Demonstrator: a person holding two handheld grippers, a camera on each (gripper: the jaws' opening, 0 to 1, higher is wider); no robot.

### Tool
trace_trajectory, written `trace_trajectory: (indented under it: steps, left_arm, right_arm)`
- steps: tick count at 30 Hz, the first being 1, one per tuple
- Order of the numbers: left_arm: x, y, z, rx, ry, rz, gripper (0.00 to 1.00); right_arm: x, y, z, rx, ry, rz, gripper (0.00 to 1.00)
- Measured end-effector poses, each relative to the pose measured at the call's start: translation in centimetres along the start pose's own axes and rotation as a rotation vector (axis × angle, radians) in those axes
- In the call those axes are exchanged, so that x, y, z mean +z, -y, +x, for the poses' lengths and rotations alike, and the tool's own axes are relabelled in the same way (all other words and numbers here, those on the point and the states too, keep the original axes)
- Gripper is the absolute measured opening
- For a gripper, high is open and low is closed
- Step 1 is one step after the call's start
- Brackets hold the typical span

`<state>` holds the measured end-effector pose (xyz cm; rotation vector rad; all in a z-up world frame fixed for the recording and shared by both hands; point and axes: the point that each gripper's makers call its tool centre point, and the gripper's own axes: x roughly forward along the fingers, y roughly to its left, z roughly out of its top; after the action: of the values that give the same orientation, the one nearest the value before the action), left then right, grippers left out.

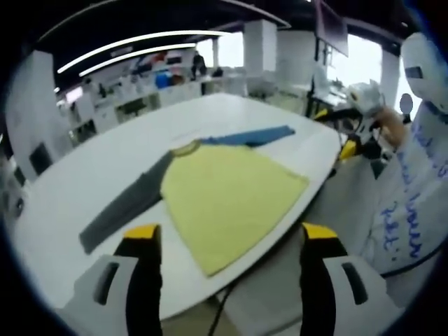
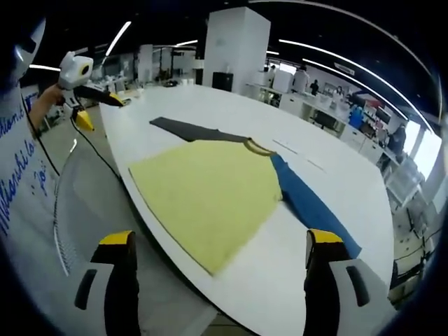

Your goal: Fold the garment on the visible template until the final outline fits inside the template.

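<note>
A T-shirt with a yellow body (image 1: 227,199), a grey sleeve (image 1: 126,206) and a blue sleeve (image 1: 255,136) lies flat on the white table (image 1: 91,168). In the right gripper view the yellow body (image 2: 210,189) reaches the near table edge, with the grey sleeve (image 2: 196,131) behind it and the blue sleeve (image 2: 311,206) to the right. My left gripper (image 1: 231,234) hangs open in front of the table edge, holding nothing. My right gripper (image 2: 220,241) is also open and holds nothing. Each gripper shows in the other's view, held off the table: right (image 1: 353,126), left (image 2: 87,98).
A person in a white coat with blue writing (image 1: 413,196) stands at the table's edge. A cable (image 2: 91,154) hangs from the left gripper. Faint marks (image 2: 297,154) run across the table behind the shirt. A white pillar (image 2: 234,45) and desks stand beyond.
</note>
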<state>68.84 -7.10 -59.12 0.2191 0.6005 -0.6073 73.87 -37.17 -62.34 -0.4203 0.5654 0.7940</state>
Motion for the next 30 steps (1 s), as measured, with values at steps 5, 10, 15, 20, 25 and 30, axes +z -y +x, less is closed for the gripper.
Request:
trace_trajectory:
  steps: [5,10,15,20,25,30]
  left_arm:
    - [-0.16,-0.05,-0.19,0.003,-0.002,-0.002,0.77]
    - [-0.19,-0.14,-0.34,0.007,-0.001,-0.003,0.78]
    - [-0.25,-0.23,-0.41,0.013,-0.007,-0.003,0.78]
    - [-0.11,-0.27,-0.43,0.014,-0.002,-0.002,0.79]
    - [-0.11,-0.24,-0.38,0.014,-0.002,-0.005,0.79]
    - [-0.36,-0.31,-0.33,0.017,-0.01,-0.008,0.79]
  right_arm:
    - [-0.06,0.12,-0.16,-0.004,0.005,0.007,1.0]
    - [-0.2,0.34,-0.35,-0.012,0.004,0.01,1.0]
    - [-0.14,0.44,-0.58,-0.018,0.007,0.01,1.0]
    - [-0.07,0.54,-0.62,-0.022,0.011,0.01,1.0]
    - [-0.17,0.58,-0.51,-0.023,0.009,0.012,1.0]
    - [-0.32,0.47,-0.44,-0.021,0.01,0.019,1.0]
